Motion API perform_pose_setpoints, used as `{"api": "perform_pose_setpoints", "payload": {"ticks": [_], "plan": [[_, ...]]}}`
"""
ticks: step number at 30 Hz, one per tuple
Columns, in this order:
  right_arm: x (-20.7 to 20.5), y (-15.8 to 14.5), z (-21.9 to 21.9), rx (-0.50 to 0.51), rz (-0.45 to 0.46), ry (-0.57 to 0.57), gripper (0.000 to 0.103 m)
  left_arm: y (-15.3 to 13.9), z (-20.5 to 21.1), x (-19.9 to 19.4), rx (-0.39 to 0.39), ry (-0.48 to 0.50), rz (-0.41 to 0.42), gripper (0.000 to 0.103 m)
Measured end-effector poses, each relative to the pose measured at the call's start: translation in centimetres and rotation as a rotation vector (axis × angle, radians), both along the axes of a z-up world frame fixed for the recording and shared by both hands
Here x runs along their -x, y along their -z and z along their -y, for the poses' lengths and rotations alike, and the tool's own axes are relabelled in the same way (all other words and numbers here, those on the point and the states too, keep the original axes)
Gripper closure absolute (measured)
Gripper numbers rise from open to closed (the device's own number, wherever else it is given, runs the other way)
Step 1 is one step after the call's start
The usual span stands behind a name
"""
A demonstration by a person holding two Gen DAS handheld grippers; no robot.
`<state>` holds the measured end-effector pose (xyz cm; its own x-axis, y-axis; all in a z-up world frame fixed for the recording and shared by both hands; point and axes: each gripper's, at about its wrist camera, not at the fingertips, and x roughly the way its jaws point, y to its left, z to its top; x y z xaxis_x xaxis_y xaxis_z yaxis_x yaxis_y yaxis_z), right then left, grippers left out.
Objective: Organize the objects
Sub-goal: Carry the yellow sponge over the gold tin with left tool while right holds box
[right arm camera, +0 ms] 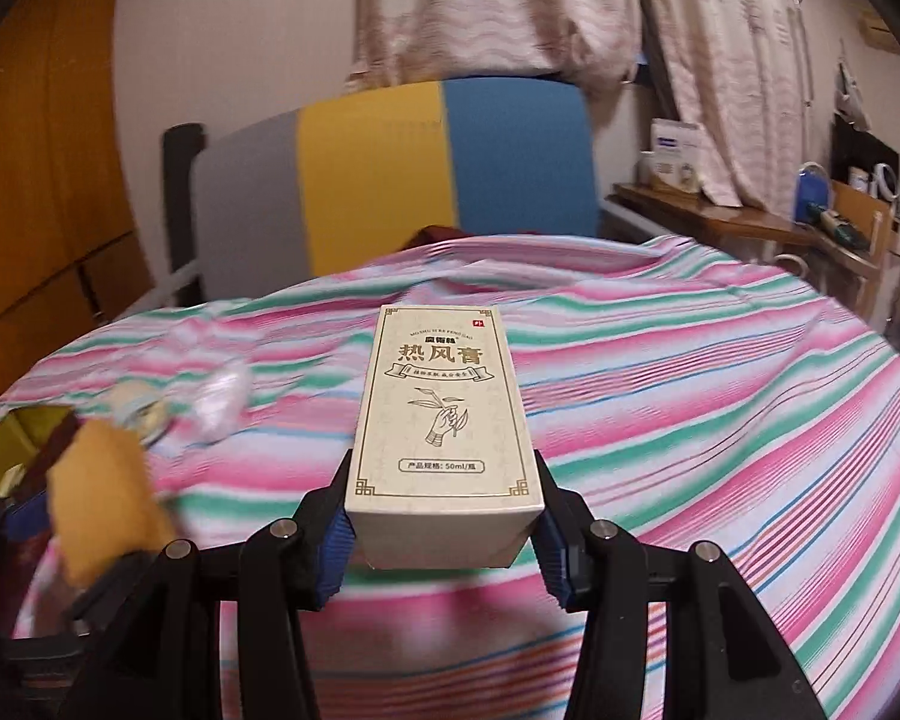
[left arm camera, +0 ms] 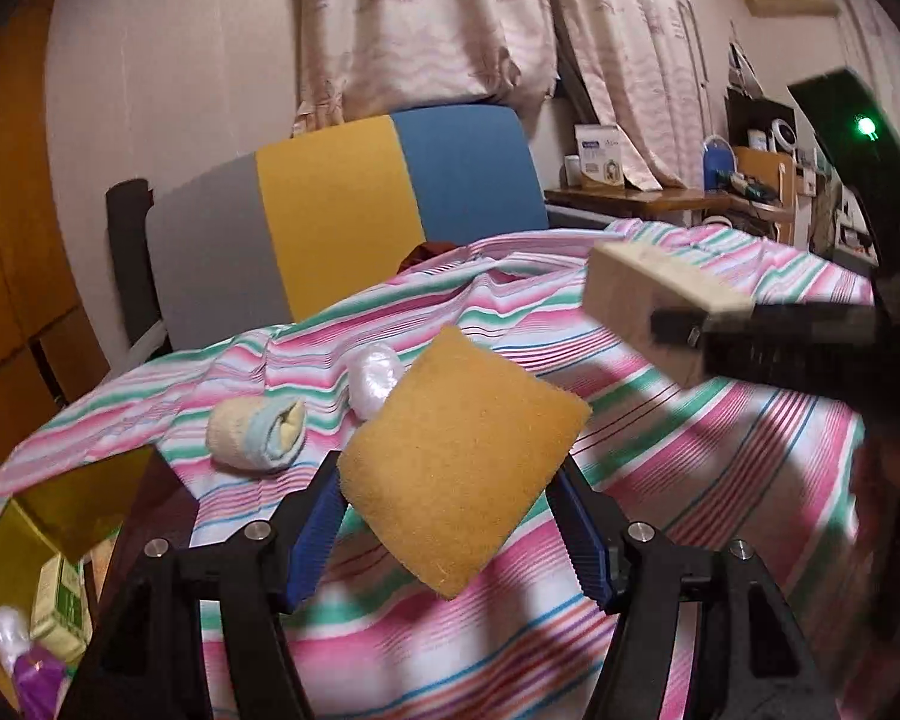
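My left gripper (left arm camera: 450, 516) is shut on a yellow sponge (left arm camera: 462, 462) and holds it tilted above the striped cloth (left arm camera: 720, 480). My right gripper (right arm camera: 444, 534) is shut on a cream carton box (right arm camera: 444, 414) with printed Chinese text, held lengthwise above the cloth. The box (left arm camera: 648, 300) and right gripper also show at the right of the left wrist view. The sponge (right arm camera: 105, 492) shows at the left of the right wrist view. A rolled sock (left arm camera: 258, 432) and a white puff (left arm camera: 375, 378) lie on the cloth behind the sponge.
A yellow open container (left arm camera: 48, 516) at the table's left edge holds a green-printed small box (left arm camera: 60, 612) and a purple item (left arm camera: 36, 672). A chair back in grey, yellow and blue (left arm camera: 342, 210) stands behind the table. A cluttered wooden shelf (left arm camera: 660, 195) is at the far right.
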<state>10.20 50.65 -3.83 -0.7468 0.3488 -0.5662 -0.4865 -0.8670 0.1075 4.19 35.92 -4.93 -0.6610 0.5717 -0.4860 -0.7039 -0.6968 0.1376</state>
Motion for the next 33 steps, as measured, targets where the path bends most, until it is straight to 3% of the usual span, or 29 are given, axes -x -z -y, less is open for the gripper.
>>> {"api": "perform_pose_setpoints", "payload": {"ticks": [5,9,17,33], "plan": [[0.3,0.8,3.4,0.072,-0.022,-0.005,0.052,-0.8,3.0,-1.1,-0.075,-0.012,0.022,0.036],[0.9,0.8,5.4,0.094,-0.034,-0.021,0.052,-1.4,5.8,-1.2,-0.117,-0.031,0.093,0.036],[2.2,1.6,9.0,-0.040,0.015,-0.097,0.052,-3.5,11.4,-1.2,-0.176,-0.103,0.131,0.036],[2.9,1.8,10.6,-0.100,0.054,-0.138,0.052,-4.1,24.4,8.1,-0.218,-0.441,0.317,0.035]]}}
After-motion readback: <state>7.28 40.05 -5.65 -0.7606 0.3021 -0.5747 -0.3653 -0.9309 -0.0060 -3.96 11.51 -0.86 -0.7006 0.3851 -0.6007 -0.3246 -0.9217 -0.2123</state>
